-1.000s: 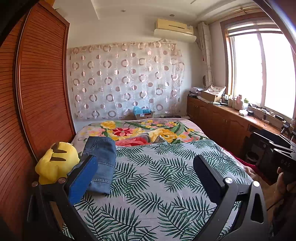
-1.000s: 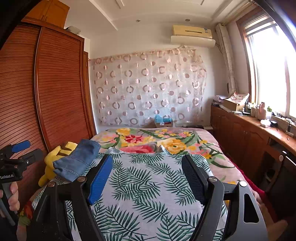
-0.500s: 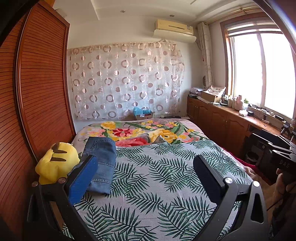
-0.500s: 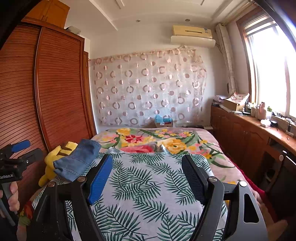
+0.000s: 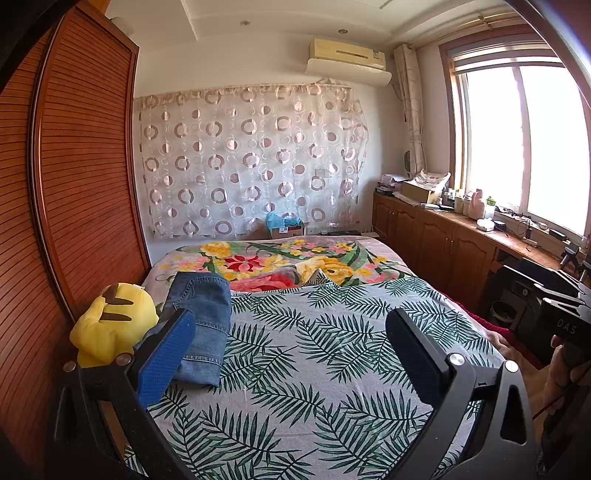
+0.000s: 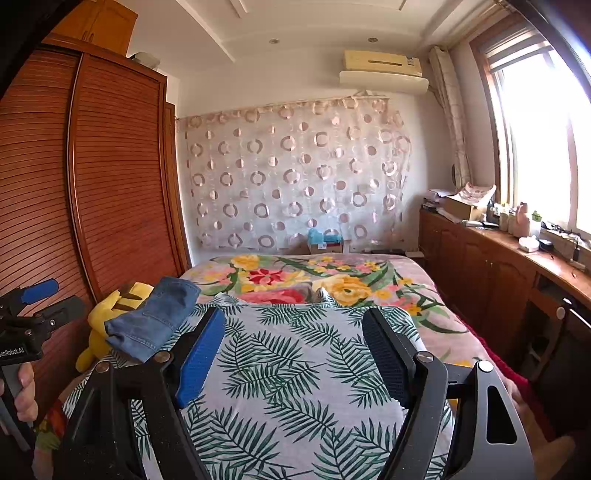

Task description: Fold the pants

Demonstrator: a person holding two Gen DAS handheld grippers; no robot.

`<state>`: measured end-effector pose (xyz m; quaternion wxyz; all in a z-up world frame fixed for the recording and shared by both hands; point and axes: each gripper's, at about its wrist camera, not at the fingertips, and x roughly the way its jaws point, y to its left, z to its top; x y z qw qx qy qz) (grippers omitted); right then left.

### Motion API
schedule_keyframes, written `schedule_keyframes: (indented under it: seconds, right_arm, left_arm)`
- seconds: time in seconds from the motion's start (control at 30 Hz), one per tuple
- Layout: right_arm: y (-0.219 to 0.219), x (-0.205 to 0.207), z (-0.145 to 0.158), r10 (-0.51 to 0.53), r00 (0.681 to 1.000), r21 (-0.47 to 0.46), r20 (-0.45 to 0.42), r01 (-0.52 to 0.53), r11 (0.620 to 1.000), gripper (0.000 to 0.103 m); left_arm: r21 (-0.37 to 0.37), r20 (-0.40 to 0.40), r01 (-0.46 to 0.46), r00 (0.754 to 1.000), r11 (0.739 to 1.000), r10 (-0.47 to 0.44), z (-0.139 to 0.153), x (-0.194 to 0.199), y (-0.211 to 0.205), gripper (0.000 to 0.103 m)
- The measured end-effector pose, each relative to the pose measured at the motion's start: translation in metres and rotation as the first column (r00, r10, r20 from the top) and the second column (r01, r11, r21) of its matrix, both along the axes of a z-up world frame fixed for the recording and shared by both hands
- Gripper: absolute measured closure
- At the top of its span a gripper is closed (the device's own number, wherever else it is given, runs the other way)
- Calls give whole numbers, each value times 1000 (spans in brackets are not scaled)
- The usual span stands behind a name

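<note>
Both claws, left (image 5: 291, 343) and right (image 6: 293, 350), spread apart, empty. Folded jeans (image 5: 201, 325) far left beside yellow toy (image 5: 110, 325); could unfold if snagged carelessly.

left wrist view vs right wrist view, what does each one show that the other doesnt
Only the left wrist view shows the right gripper, held at the far right edge by a hand. Only the right wrist view shows the left gripper at the left edge, plus the cupboard above the wardrobe. Both show the folded jeans beside the yellow plush toy on the palm-leaf bedspread, and open, empty jaws.
</note>
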<state>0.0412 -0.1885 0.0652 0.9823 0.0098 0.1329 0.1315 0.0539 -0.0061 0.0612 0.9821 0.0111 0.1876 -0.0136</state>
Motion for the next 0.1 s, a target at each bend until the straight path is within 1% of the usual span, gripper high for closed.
schedule_keyframes:
  seconds: [0.1]
  right_arm:
    - [0,0,0,1,1000,0,0,-1,1000,25]
  left_arm:
    - [1,1,0,1000,1000,0,-1,0,0,0]
